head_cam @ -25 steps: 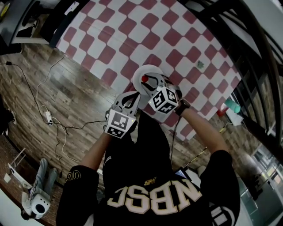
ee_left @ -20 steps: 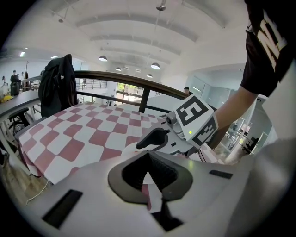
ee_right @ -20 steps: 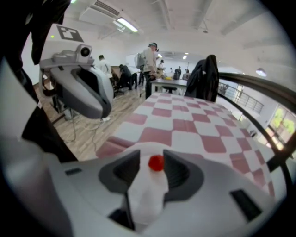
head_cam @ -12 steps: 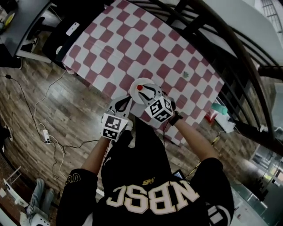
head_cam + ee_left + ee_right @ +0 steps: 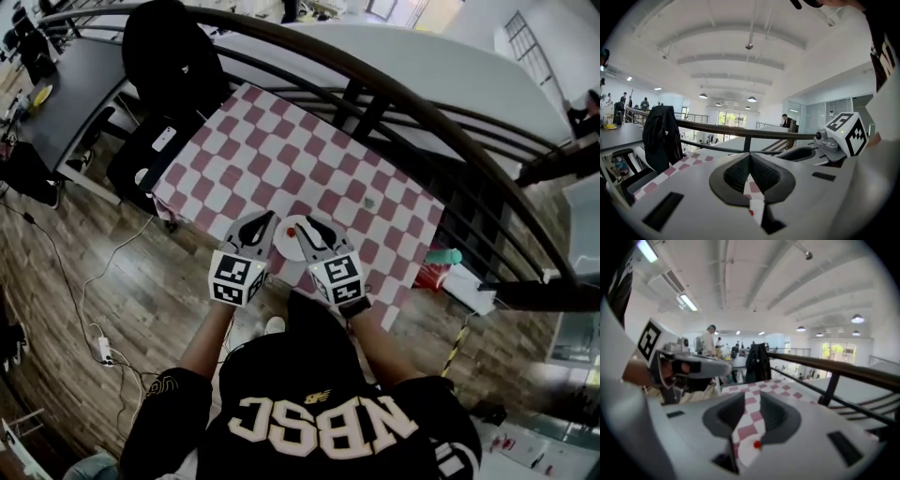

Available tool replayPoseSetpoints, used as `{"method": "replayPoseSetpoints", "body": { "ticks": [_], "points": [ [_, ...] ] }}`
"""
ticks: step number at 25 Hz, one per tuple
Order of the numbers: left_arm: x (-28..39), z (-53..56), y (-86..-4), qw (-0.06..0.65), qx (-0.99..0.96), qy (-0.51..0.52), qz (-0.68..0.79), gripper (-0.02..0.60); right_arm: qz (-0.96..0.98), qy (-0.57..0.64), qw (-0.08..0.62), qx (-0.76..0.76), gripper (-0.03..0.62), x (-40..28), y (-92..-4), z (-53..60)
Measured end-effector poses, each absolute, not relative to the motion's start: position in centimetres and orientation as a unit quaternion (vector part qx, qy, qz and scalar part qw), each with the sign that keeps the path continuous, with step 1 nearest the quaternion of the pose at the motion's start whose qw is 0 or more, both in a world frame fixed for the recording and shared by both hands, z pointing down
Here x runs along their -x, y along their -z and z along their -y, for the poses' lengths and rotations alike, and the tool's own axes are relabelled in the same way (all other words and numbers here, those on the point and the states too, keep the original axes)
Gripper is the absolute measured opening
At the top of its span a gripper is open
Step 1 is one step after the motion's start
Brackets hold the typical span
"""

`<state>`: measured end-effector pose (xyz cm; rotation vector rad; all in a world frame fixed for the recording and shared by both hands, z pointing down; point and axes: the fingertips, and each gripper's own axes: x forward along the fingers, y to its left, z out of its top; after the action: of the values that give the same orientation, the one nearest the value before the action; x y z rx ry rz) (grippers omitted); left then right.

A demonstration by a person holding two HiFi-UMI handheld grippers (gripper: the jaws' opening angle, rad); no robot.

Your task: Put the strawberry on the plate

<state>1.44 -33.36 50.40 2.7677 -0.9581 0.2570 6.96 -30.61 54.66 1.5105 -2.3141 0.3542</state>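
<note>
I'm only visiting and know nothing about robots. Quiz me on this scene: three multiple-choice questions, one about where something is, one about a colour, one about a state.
1. Where is the strawberry?
A on the white plate; B on the wooden floor; C on the black chair.

2. What colours are the tablecloth checks?
A blue and white; B red and white; C green and yellow.

3. The strawberry is:
A squeezed between jaws; B lying free; C wrapped in foil.

Answers:
1 A, the red berry sits on the plate.
2 B, red and white squares cover the cloth.
3 B, it lies bare. The left gripper and the right gripper, its empty jaws closing, are both off it.
</note>
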Motion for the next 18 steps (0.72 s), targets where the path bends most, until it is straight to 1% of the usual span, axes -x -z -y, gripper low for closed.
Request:
{"method": "replayPoseSetpoints", "body": {
  "ticks": [3, 6, 9, 18],
  "points": [
    [-1.8, 32.7, -46.9, 0.078, -0.941, -0.063, 0.324, 0.008, 0.798, -0.113, 0.129, -0.578, 0.072, -8.2, -50.2, 30.0],
    [-2.8, 32.6, -43.7, 0.05, -0.947, -0.042, 0.316, 0.008, 0.772, -0.092, 0.088, -0.622, 0.051, -9.7, -46.1, 29.9],
    [-4.0, 32.2, -41.1, 0.039, -0.949, -0.02, 0.314, 0.008, 0.754, -0.077, 0.05, -0.65, 0.037, -11.3, -42.7, 29.1],
    [-5.0, 30.4, -37.7, 0.027, -0.947, 0.035, 0.318, 0.008, 0.736, -0.038, 0.012, -0.676, 0.018, -12.6, -38.8, 27.2]
  ]
}}
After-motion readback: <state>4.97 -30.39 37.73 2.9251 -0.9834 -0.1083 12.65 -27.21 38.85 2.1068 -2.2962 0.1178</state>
